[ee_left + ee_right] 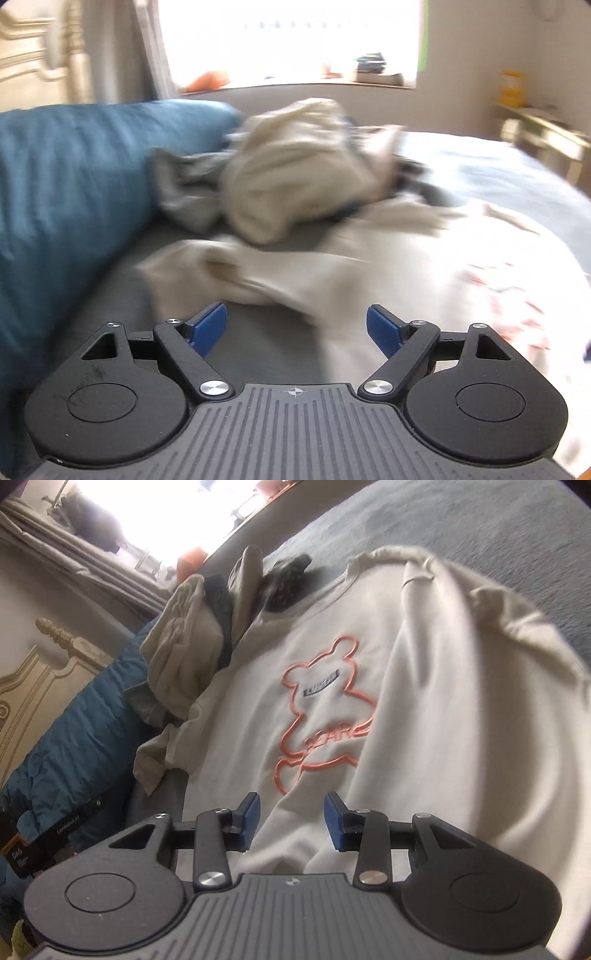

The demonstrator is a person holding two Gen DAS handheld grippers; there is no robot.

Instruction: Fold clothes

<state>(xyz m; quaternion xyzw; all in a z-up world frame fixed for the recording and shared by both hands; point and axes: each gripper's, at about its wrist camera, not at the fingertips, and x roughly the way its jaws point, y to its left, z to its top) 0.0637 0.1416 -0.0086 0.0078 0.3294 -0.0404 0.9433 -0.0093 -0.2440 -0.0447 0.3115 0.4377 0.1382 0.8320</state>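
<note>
Left gripper (295, 328) fingers spread wide, holding nothing, cream sleeve (236, 273) just ahead on the grey bed (110, 295). Right gripper (291, 819) fingers parted around a cream sweatshirt (424, 701) fold, contact unclear. Bear outline (325, 705) sharp only in right view; clothes pile (295, 170) beyond.

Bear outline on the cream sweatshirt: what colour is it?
Orange-coral bear outline on the cream sweatshirt; clearest in the right wrist view.

Clothes pile (295, 170) motion-blurred — sweatshirt (424, 701) cut off right
</note>
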